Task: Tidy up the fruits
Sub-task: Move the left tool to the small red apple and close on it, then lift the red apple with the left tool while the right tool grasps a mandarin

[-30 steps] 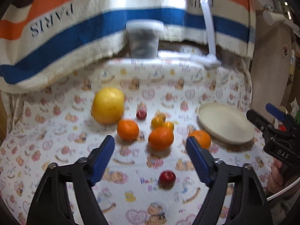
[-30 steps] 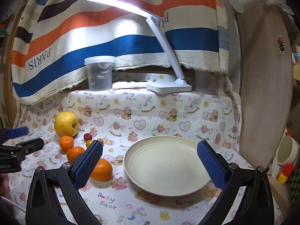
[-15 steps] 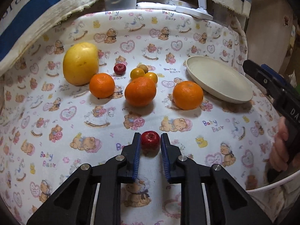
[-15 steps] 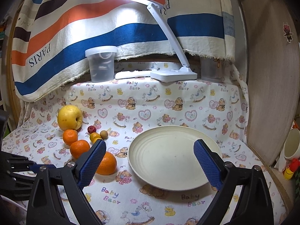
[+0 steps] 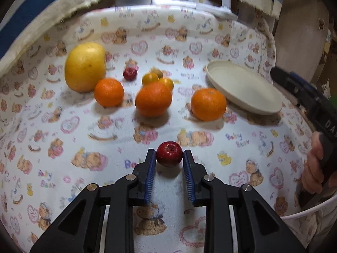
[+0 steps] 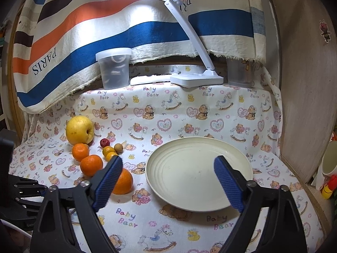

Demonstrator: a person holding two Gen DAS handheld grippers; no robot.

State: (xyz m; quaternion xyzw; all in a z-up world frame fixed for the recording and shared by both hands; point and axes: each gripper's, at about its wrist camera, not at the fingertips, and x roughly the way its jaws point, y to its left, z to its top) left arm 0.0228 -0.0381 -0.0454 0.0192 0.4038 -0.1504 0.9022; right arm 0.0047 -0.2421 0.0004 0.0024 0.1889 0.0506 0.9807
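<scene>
My left gripper (image 5: 169, 157) is shut on a small red apple (image 5: 169, 153), held just above the printed cloth. Beyond it lie three oranges (image 5: 153, 98), a large yellow fruit (image 5: 85, 66), a second small red fruit (image 5: 130, 73) and a few small yellow fruits (image 5: 150, 78). A cream plate (image 5: 242, 87) sits to the right. My right gripper (image 6: 168, 175) is open and empty, hovering over the near edge of the plate (image 6: 198, 172). The oranges (image 6: 91, 164) and the yellow fruit (image 6: 79, 129) lie to its left.
A white desk lamp (image 6: 195, 78) and a lidded plastic tub (image 6: 114, 68) stand on the back ledge under a striped towel (image 6: 126, 21). A second tub (image 6: 240, 73) is at the back right. A wooden board (image 6: 305, 84) and a cup (image 6: 329, 162) border the right side.
My left gripper came down and closed on the small red apple, then rose slightly with it. My right gripper shifted a little forward over the plate, still open.
</scene>
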